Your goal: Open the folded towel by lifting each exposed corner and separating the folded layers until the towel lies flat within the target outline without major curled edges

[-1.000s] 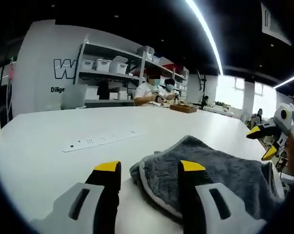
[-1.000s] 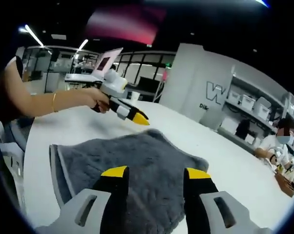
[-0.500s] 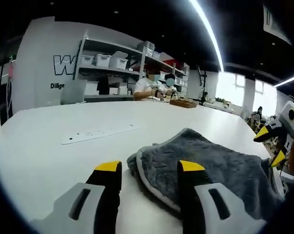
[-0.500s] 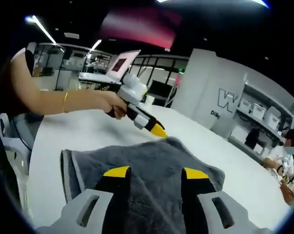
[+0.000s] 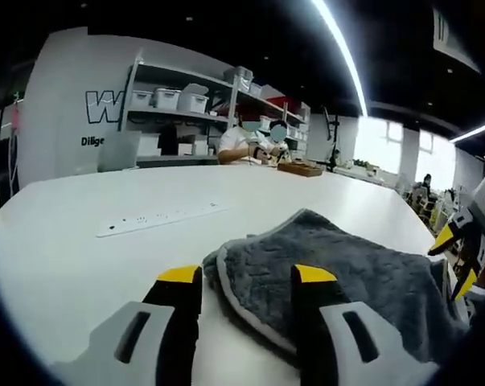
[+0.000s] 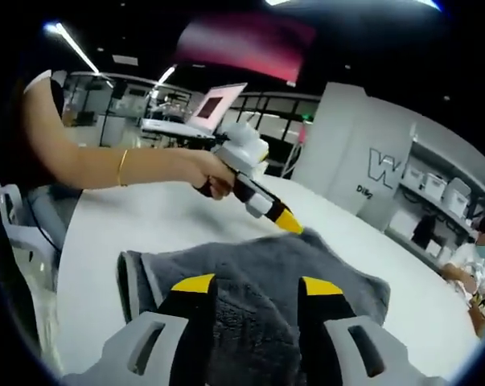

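From the left gripper view I see my left gripper (image 5: pixel 246 275) low over the white table (image 5: pixel 81 241), its yellow-tipped jaws set wide apart and holding nothing. The grey towel (image 5: pixel 339 269) lies folded on the table directly ahead; its nearest rounded corner sits between the two jaw tips, and the right jaw overlaps the cloth in the picture, though I cannot tell whether it touches. The towel's long axis runs away from this corner toward the right of the view, where my right gripper (image 5: pixel 459 259) shows at the edge with its yellow tips apart. A pale piped edge runs along the towel's near border. Beyond the towel a white power strip (image 5: pixel 158 219) lies flat on the table, well apart from the cloth. At the far end two seated people (image 5: pixel 258 145) work in front of shelving (image 5: pixel 186 104) with storage bins. In the right gripper view my right gripper (image 6: pixel 248 283) hovers over the towel (image 6: pixel 258 273), jaws wide and empty, the cloth stretching ahead and to the right. The left gripper (image 6: pixel 286 221), held in a hand (image 6: pixel 210 173), points its tips down at the towel's far edge.
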